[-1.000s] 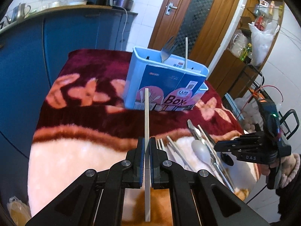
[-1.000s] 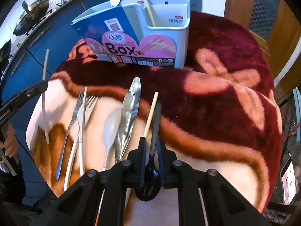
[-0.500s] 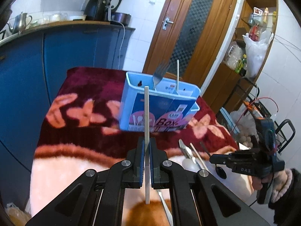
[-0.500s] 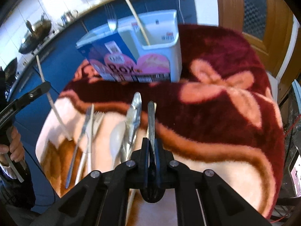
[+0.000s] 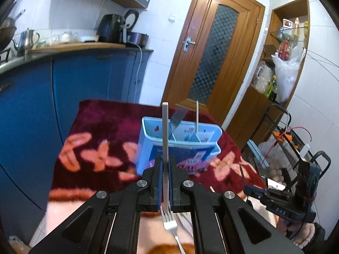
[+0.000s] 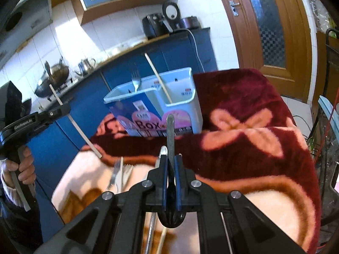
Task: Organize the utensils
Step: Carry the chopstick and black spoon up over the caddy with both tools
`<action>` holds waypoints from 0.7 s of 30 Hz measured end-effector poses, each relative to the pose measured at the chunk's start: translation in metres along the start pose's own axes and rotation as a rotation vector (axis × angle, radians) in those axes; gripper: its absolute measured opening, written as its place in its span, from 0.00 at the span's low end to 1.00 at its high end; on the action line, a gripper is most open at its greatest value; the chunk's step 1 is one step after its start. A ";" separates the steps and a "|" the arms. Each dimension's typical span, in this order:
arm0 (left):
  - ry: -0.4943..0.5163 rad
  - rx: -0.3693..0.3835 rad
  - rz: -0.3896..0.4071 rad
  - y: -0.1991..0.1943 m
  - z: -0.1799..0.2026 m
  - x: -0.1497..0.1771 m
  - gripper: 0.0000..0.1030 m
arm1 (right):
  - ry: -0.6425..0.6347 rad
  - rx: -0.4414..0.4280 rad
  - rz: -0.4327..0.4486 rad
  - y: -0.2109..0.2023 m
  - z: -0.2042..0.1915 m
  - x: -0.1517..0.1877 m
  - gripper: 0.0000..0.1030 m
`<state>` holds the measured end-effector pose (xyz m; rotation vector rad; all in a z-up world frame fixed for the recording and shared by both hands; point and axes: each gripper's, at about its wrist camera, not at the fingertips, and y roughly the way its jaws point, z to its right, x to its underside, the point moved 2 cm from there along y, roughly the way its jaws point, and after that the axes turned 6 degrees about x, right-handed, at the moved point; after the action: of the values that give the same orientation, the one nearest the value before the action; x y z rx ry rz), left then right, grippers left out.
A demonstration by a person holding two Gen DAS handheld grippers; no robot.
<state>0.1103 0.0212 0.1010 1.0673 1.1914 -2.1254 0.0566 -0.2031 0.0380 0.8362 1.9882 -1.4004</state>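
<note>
A light blue utensil box point(image 5: 148, 139) point(image 6: 186, 97) stands on the red and pink blanket, with a metal fork point(image 5: 178, 116) point(image 6: 135, 80) and a chopstick point(image 5: 197, 116) point(image 6: 159, 80) upright in it. My left gripper point(image 5: 165, 158) point(image 6: 63, 108) is shut on a pale chopstick point(image 5: 165, 127) point(image 6: 74, 122), held in the air in front of the box. Shut on a black spoon point(image 6: 170, 131), my right gripper point(image 6: 170, 163) point(image 5: 245, 188) is raised over the blanket, the handle pointing at the box. Forks point(image 6: 118, 173) and other utensils lie on the blanket below.
Blue cabinets point(image 5: 84, 80) with a counter of kitchenware run behind and left of the table. A wooden door point(image 5: 211, 63) is behind it. Shelves and a wire cart point(image 5: 292, 139) stand at the right. A hand point(image 6: 23, 165) holds the left gripper's handle.
Both grippers have risen and tipped upward. The right one closed fully on the black spoon and lifted it off the blanket. The left one carried its chopstick higher.
</note>
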 end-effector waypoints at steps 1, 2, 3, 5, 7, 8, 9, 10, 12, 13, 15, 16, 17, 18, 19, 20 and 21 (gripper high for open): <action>0.003 -0.006 0.008 -0.001 0.000 -0.004 0.04 | 0.001 0.000 0.012 -0.002 0.000 -0.001 0.07; 0.007 -0.012 0.016 -0.002 0.001 -0.008 0.04 | 0.000 0.001 0.026 -0.003 0.001 -0.002 0.07; 0.011 -0.019 0.025 -0.003 0.001 -0.012 0.04 | -0.002 0.005 0.038 -0.005 0.000 -0.003 0.07; 0.019 -0.035 0.042 -0.005 0.001 -0.023 0.04 | -0.001 0.010 0.060 -0.008 0.001 -0.005 0.07; 0.026 -0.048 0.061 -0.007 0.002 -0.031 0.04 | 0.007 0.006 0.079 -0.010 0.002 -0.009 0.08; 0.030 -0.056 0.072 -0.008 0.002 -0.036 0.04 | 0.008 0.006 0.086 -0.011 0.002 -0.010 0.07; 0.035 -0.065 0.084 -0.009 0.003 -0.041 0.04 | 0.009 0.007 0.095 -0.011 0.003 -0.011 0.08; 0.039 -0.071 0.094 -0.008 0.004 -0.047 0.04 | 0.010 0.007 0.105 -0.011 0.003 -0.012 0.08; 0.049 -0.086 0.113 -0.008 0.007 -0.058 0.04 | 0.014 0.001 0.117 -0.009 0.003 -0.014 0.08; 0.059 -0.097 0.124 -0.007 0.009 -0.064 0.04 | 0.016 -0.002 0.120 -0.009 0.004 -0.015 0.08; 0.081 -0.114 0.141 -0.003 0.013 -0.073 0.04 | 0.019 -0.007 0.125 -0.007 0.005 -0.016 0.08; 0.091 -0.120 0.149 -0.001 0.015 -0.077 0.04 | 0.021 -0.004 0.129 -0.006 0.005 -0.017 0.08; 0.099 -0.123 0.158 0.001 0.016 -0.081 0.04 | 0.020 -0.002 0.132 -0.006 0.005 -0.017 0.08; 0.102 -0.125 0.164 0.003 0.017 -0.083 0.04 | 0.019 -0.001 0.138 -0.005 0.004 -0.019 0.08; 0.106 -0.128 0.171 0.005 0.018 -0.086 0.04 | 0.017 -0.002 0.142 -0.004 0.004 -0.020 0.08; 0.110 -0.131 0.177 0.008 0.019 -0.089 0.04 | 0.015 -0.003 0.148 -0.004 0.004 -0.022 0.08; 0.114 -0.136 0.182 0.011 0.019 -0.091 0.04 | 0.010 -0.004 0.154 -0.003 0.004 -0.024 0.08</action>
<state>0.1633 0.0021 0.1757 1.2001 1.2209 -1.8408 0.0697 -0.2115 0.0568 0.9745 1.8893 -1.3067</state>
